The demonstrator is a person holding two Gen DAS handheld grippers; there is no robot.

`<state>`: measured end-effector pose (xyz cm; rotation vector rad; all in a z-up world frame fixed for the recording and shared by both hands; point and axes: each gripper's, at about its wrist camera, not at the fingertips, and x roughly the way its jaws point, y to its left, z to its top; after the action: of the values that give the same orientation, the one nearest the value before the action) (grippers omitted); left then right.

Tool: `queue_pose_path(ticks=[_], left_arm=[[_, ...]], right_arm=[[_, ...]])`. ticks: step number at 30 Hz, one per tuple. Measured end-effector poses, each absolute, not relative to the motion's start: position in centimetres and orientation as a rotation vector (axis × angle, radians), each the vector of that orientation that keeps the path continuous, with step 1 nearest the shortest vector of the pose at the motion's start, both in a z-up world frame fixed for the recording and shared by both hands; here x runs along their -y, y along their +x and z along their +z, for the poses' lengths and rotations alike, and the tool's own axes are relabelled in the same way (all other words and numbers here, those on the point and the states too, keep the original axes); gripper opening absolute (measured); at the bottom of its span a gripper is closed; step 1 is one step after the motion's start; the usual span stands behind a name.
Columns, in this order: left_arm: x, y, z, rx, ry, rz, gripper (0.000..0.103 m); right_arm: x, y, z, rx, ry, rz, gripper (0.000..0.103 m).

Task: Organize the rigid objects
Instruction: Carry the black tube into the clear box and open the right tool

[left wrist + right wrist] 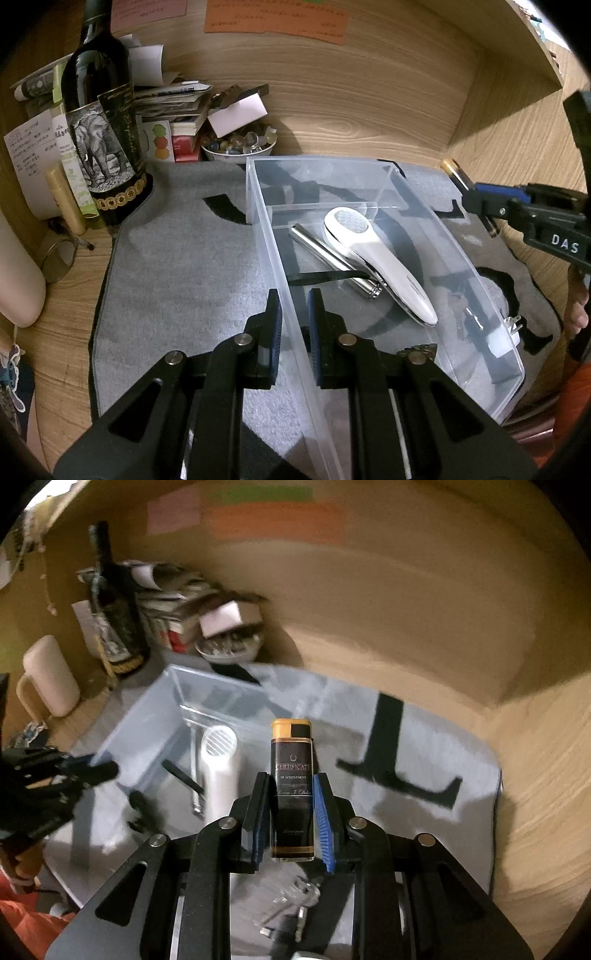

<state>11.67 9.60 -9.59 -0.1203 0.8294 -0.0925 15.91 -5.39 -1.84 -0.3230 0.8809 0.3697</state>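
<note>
In the left wrist view the left gripper (293,295) sits at the lower centre of the frame, its 2 blue-padded jaws pinched narrow on the near long wall of the clear rectangular plastic bin (513,354). The bin rests on a grey mat with black markings (177,280) spread over a wooden desk. Inside the bin, near the middle of the frame, lie a white handheld device with a round perforated head (373,258) and, touching its left side, a silver metal cylinder (325,251); small metal keys (469,317) lie toward the lower right of the bin.

At the right edge of that frame the right gripper (476,203) holds a black rectangular lighter with a gold cap (456,175) above the bin's right side. In the right wrist view, which is blurred, the jaws are clamped on the lighter's (291,786) 2 flat sides, gold cap pointing to the top of the frame.

A dark wine bottle with an elephant label (103,147) stands at the upper left, beside a white bowl of beads (240,146).
</note>
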Motion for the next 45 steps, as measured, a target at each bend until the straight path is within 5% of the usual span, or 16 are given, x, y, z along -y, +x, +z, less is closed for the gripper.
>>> queue_pose_path(ticks=[31, 41, 45], left_arm=[[-10.2, 10.9, -9.5, -0.804, -0.153, -0.132, 0.014], [-10.2, 11.0, -9.5, -0.804, -0.156, -0.132, 0.014], [-10.2, 11.0, -9.5, -0.804, -0.159, -0.131, 0.014]], right_arm=[[-4.3, 15.1, -7.5, -1.01, -0.567, 0.572, 0.022], [-2.3, 14.5, -5.5, -0.962, -0.514, 0.522, 0.037], [-0.7, 14.0, -3.9, -0.893, -0.479, 0.471, 0.062]])
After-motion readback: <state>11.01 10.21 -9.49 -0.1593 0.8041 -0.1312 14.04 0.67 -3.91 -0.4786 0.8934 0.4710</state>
